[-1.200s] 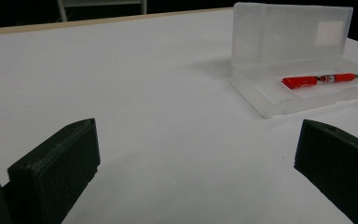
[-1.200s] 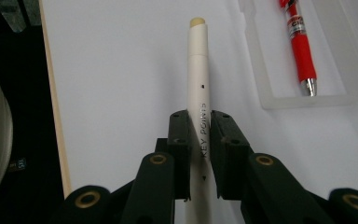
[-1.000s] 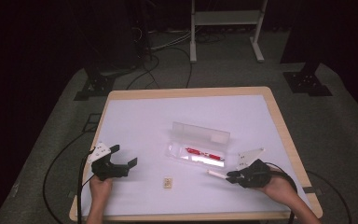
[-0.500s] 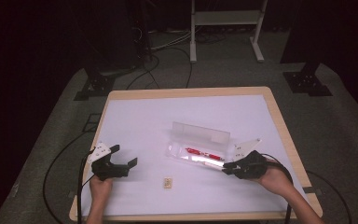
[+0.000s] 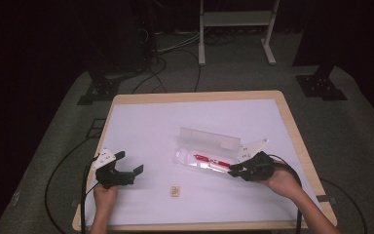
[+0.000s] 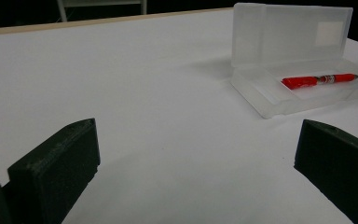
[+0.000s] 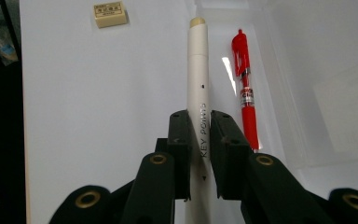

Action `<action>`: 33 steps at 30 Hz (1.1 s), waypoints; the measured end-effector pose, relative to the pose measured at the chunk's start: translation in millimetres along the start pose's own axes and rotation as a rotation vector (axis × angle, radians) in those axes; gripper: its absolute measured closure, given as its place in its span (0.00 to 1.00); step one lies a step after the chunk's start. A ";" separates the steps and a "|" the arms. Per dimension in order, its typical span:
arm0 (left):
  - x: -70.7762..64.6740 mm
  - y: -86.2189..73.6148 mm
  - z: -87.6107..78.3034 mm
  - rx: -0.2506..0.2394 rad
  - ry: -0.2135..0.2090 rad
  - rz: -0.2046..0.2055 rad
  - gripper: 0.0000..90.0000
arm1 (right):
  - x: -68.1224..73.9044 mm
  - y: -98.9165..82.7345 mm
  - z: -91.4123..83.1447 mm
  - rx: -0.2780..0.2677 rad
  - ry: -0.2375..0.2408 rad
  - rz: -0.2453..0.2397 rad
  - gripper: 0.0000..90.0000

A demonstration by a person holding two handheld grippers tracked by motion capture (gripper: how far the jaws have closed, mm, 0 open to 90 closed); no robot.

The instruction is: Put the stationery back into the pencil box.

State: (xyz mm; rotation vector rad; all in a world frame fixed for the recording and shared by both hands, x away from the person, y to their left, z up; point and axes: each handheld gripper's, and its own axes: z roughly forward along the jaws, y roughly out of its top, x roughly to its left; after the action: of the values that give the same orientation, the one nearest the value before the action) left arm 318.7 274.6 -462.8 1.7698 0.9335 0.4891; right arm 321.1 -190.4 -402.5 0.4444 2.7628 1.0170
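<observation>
A clear plastic pencil case (image 5: pixel 187 158) lies open mid-table, its lid (image 5: pixel 209 138) standing up behind it. A red pen (image 5: pixel 205 159) rests inside the tray. My right gripper (image 5: pixel 233 169) is shut on a white pen (image 7: pixel 197 70) marked "KEY POINTS". The pen points away from the jaws, alongside the red pen (image 7: pixel 243 79), at the case's near edge. My left gripper (image 5: pixel 129 163) sits at the front left of the table, open and holding nothing. From the left gripper view the case (image 6: pixel 261 98) and its red pen (image 6: pixel 307 81) lie ahead to the right.
A small beige eraser (image 5: pixel 175 191) lies on the white table top near the front, between the two hands. The table has a wooden rim (image 5: pixel 292 126). Dark floor with cables and stand legs surrounds it.
My right gripper has carried the white pen leftward and slightly away from the front edge, up to the case. The left gripper has stayed where it was.
</observation>
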 end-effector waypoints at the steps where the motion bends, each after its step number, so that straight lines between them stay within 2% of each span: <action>1: -0.2 -0.1 0.0 -0.001 -0.001 -0.002 0.00 | -0.7 1.6 0.4 0.001 -0.001 -0.005 0.87; 14: 0.2 -0.1 -0.3 0.002 -0.002 0.000 0.00 | -8.8 26.3 14.1 0.011 0.004 -0.030 0.87; 33: 0.3 -0.1 -0.3 0.000 -0.003 -0.001 0.00 | -20.1 38.2 32.5 0.029 0.016 -0.032 0.87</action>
State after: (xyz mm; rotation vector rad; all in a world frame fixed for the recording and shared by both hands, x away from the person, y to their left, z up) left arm 318.6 275.1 -462.8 1.7694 0.9327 0.4855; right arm 356.6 -149.6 -401.1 0.3964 2.7924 0.9792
